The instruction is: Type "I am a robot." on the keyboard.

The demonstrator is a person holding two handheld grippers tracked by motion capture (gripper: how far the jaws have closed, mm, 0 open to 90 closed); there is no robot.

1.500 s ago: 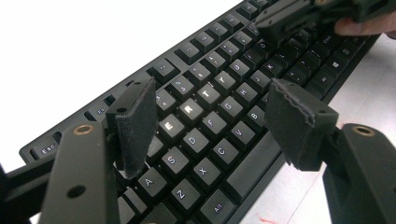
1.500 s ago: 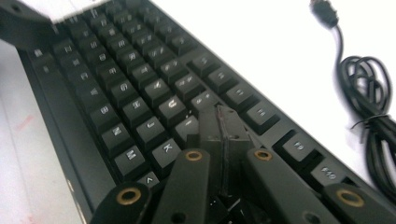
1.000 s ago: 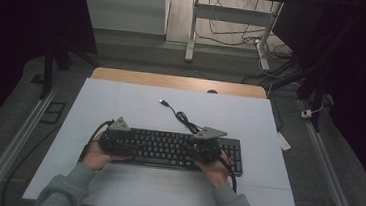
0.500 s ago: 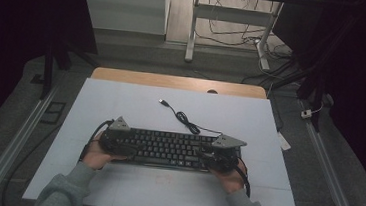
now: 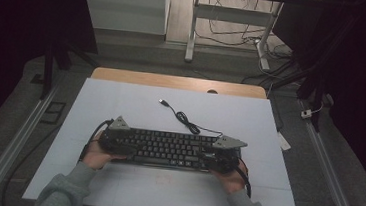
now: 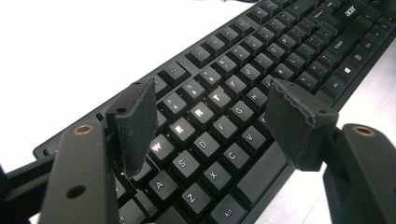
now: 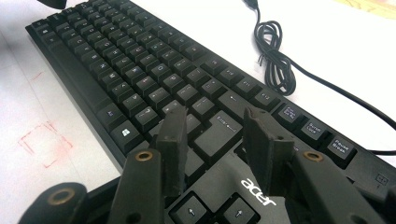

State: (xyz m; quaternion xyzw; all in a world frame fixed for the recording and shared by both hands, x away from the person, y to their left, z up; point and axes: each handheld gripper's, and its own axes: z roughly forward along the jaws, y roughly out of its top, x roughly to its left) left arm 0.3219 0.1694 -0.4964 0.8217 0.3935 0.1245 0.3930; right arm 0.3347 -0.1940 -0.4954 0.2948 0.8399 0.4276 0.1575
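White table (image 5: pixel 135 104), dark room beyond

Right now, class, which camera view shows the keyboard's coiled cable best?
The right gripper view: the cable lies close and sharp behind the keyboard. The high view shows it small, with its plug. The left gripper view looks along the keys instead.

Keyboard (image 5: pixel 169 149): black plastic, matt body, keycaps smooth with slight sheen, white printed legends.
Keyboard cable (image 7: pixel 275 60): black, smooth, rubbery-looking sheath, at 12 o'clock of keys.
Left gripper (image 6: pixel 212 116): matt black jaws, pads (image 6: pixel 137 123) rough, foam-like, frayed edges; brass-coloured rivets.
Right gripper (image 7: pixel 217 151): same matt black, pads dull.
Table cover (image 5: pixel 250 116): pale, smooth, matt sheet; wooden edge (image 5: pixel 173 81) at 12 o'clock.
Sleeves (image 5: pixel 65 193): grey cloth.
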